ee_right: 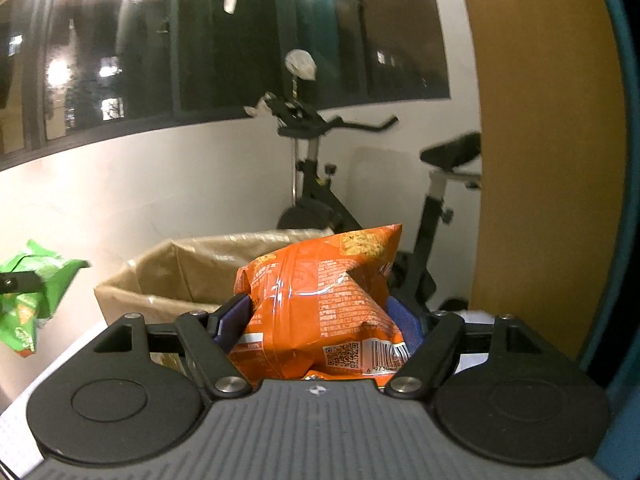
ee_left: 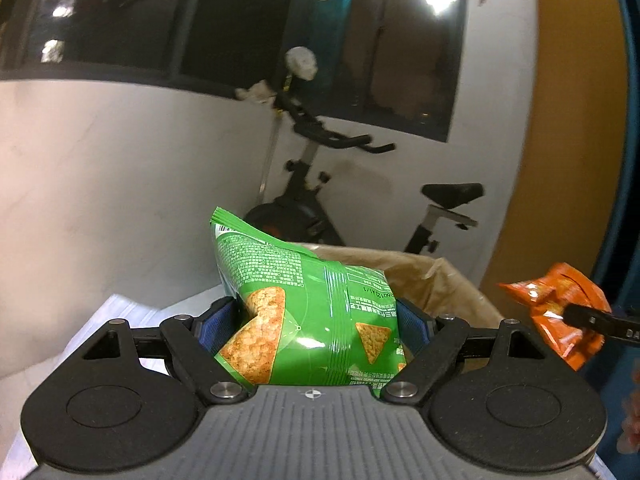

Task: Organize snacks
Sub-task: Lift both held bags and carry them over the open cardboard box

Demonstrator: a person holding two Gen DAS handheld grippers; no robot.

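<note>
Left gripper [ee_left: 316, 320] is seen clamped on a glossy green crinkled snack bag printed with triangular chips [ee_left: 304, 304]; the blue pads [ee_left: 218, 322] are pressed into both sides of the bag, which fills the lower centre of the left wrist view and is tilted with its sealed top edge toward upper left. Right gripper [ee_right: 318, 322] is seen clamped the same way on a shiny orange crinkled snack bag with a barcode and QR code [ee_right: 324, 304], lower centre of the right wrist view, barcode end nearest the camera. Both bags are held off any surface. Each bag is also caught at the edge of the other view: the orange one at right edge of the left wrist view [ee_left: 554, 312], pinched by a black finger, the green one at left edge of the right wrist view [ee_right: 30, 300]. An open box lined with brown kraft paper [ee_right: 176, 276] is seen just behind the bags, centre-left in the right wrist view, and centre-right behind the green bag in the left wrist view [ee_left: 436, 280]; neither bag is shown inside it. A white table surface [ee_left: 120, 308] is visible lower left. A black exercise bike [ee_right: 320, 184] is parked against the white wall [ee_left: 120, 180] behind the box, under a dark window [ee_left: 240, 16]. An ochre panel [ee_right: 540, 120] occupies the right side.
</note>
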